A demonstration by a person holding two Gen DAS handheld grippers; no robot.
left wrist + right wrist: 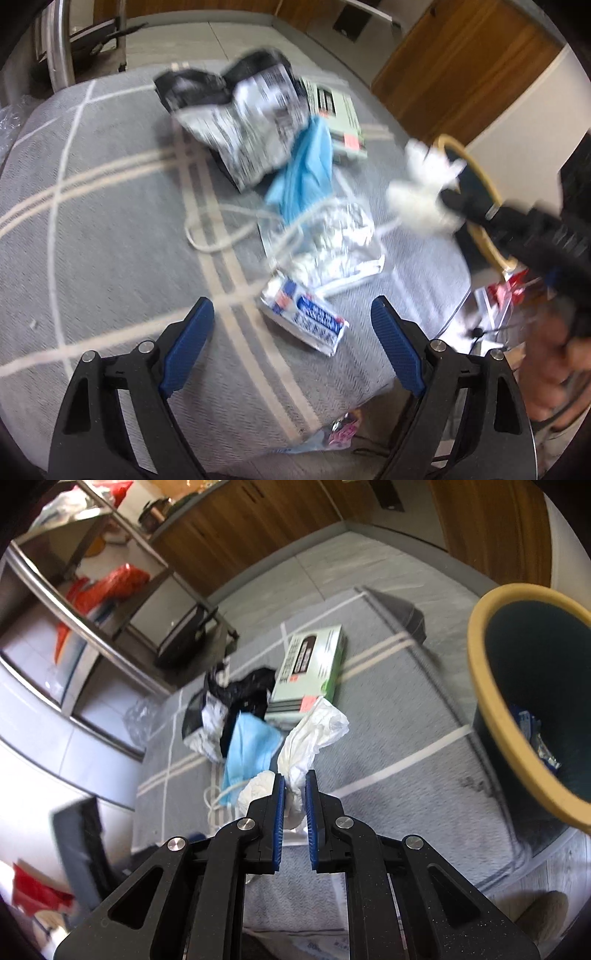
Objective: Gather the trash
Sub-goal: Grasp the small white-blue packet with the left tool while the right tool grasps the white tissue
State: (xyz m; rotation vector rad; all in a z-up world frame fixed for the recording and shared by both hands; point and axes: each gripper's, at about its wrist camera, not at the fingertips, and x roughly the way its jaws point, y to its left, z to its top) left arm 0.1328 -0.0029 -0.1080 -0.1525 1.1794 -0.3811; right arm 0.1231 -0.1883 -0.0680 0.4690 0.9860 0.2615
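Now your right claw (294, 797) is pinching a crumpled white glove (314, 734), blue pads pressed onto its lower end while the rest bunches up ahead of the fingertips, clear of the rug. The relation that matters is glove to bin: the yellow-rimmed trash bin (491, 701) stands to the right of that claw and a little ahead, its mouth tilted toward you, with some wrappers already inside. The glove's long axis runs forward along the fingers, so, as I judge it, a swing to the right should bring the free end over the rim first; release only once the whole bundle hangs above the opening, or the loose end may catch on the rim.

Your left claw (291, 343) is spread wide and holds nothing. Just ahead of it, between the fingertips and slightly beyond, lies a blue-and-white printed wrapper (306, 314) on the grey striped rug (110, 229). Further ahead sit a crinkled clear plastic bag (332, 240), a white cord (221, 229), a blue face mask (306, 170), a black-and-white printed bag (236, 122) and a pale green box (332, 107). The left claw is plainly the nearer one for the wrapper, whose long axis lies slanted across the gap. Motion blur hides the finer detail.
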